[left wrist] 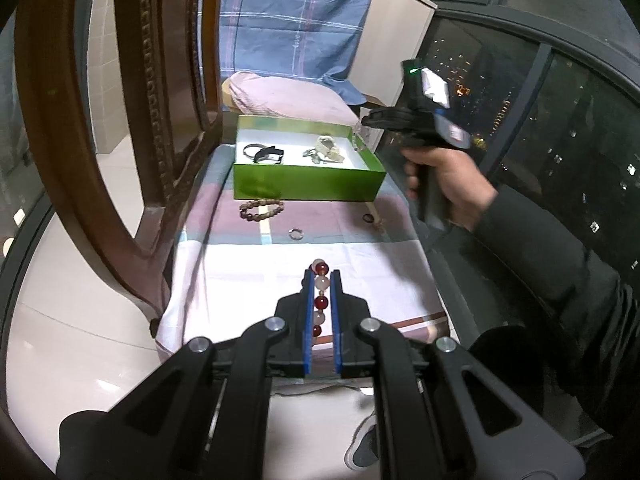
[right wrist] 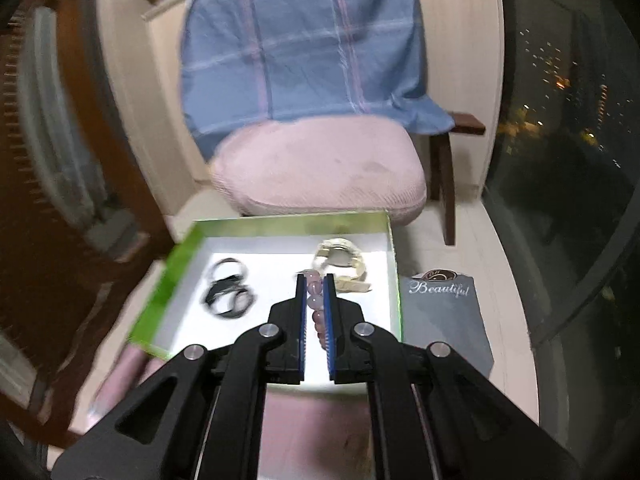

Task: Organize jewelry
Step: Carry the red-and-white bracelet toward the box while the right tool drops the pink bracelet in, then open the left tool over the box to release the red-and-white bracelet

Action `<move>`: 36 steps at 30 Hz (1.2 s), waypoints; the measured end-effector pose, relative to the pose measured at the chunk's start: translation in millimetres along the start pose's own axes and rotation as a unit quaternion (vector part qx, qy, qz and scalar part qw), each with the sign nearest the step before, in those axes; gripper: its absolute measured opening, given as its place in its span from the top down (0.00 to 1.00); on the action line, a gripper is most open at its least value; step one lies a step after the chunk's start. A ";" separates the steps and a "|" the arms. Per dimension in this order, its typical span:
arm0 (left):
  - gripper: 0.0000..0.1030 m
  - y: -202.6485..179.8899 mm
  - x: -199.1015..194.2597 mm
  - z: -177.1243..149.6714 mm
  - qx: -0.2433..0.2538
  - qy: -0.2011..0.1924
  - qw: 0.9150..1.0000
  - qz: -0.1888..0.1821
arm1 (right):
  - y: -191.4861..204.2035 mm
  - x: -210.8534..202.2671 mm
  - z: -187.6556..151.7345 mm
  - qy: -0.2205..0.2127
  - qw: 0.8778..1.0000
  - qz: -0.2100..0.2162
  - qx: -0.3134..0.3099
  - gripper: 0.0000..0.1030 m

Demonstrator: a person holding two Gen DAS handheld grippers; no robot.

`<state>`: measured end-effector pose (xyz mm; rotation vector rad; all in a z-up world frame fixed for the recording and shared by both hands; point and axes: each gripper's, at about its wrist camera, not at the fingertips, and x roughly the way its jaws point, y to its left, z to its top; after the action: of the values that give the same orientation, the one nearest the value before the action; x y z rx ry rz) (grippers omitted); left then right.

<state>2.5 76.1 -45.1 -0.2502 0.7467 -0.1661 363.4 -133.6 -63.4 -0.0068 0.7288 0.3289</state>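
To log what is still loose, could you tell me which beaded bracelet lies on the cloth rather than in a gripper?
The brown beaded bracelet, just in front of the green box. The red-and-white one and the pink one are each clamped in a gripper.

1. Left wrist view: looks forward and down along the left gripper (left wrist: 322,276), from the near end of the cloth-covered bench (left wrist: 224,280). It faces the far end, where the green box (left wrist: 304,182) stands well ahead; the right gripper (left wrist: 370,120) shows at the box's far right corner.
2. Right wrist view: looks forward and down along the right gripper (right wrist: 314,278), from close above the box (right wrist: 160,276), over its near edge. It faces the pink cushion (right wrist: 320,168) and blue cloth (right wrist: 300,48) beyond; the picture is blurred.
3. Shared: box, its contents, cushion, blue cloth, dark window at right.
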 end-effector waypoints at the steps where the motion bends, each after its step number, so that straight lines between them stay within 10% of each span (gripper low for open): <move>1: 0.93 2.2 0.5 0.1 -0.002 0.001 1.000 0.003 | -0.6 12.8 0.2 0.008 1.000 -0.006 -0.003 0.92; 7: 0.93 7.7 2.7 3.2 -0.006 0.004 1.000 0.011 | -9.4 22.0 -11.9 0.012 1.000 -0.023 0.005 0.64; 13: 0.93 0.8 8.2 14.5 0.003 0.003 1.000 0.012 | -34.2 -156.3 -52.3 -0.178 0.981 0.013 0.074 0.05; 17: 0.92 -13.5 17.8 31.8 0.023 -0.004 1.000 0.015 | -44.5 -238.0 -119.0 -0.238 0.968 0.011 0.074 0.04; 23: 0.93 -34.4 42.3 77.0 0.045 -0.009 0.999 0.006 | -73.5 -232.1 -194.0 -0.210 0.972 -0.060 0.088 0.04; 36: 0.92 -23.1 196.0 246.1 0.006 -0.003 0.998 0.061 | -97.8 -202.3 -189.2 -0.149 0.982 -0.017 0.114 0.04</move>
<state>312.2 48.2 8.1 -0.1934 0.7527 -0.0549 128.0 -308.3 -83.1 0.2427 0.4645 0.2067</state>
